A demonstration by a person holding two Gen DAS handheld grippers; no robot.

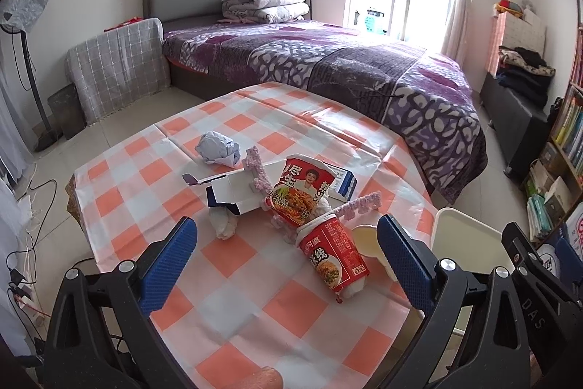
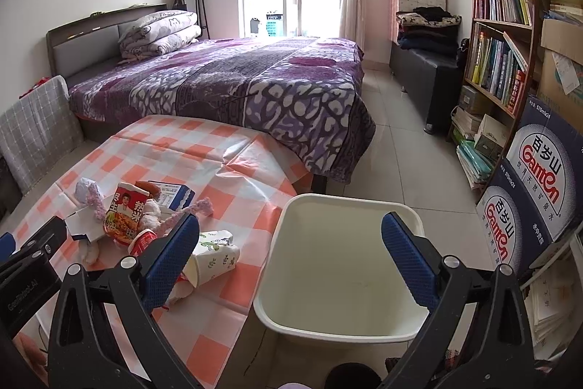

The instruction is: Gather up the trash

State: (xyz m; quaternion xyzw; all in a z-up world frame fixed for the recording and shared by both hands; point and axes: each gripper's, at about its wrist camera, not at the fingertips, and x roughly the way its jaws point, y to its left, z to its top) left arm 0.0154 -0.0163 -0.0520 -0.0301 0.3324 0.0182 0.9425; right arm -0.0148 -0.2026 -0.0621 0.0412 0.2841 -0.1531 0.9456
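Left claw (image 1: 288,252) wide and holding nothing, hovering over the table (image 1: 233,312) just short of the red noodle cup (image 1: 333,256); right claw (image 2: 291,259) also wide, empty, above the bin (image 2: 342,279) beside the table. Cup lies on its side at the bin-side edge of the trash pile, long axis diagonal, mouth toward the pile, base toward me. I'd turn the left claw across that axis and pinch mid-body lightly.

Bare checkered table (image 1: 233,298) before the trash pile (image 1: 291,199); unobstructed bin (image 2: 342,206) mouth beside the table edge.
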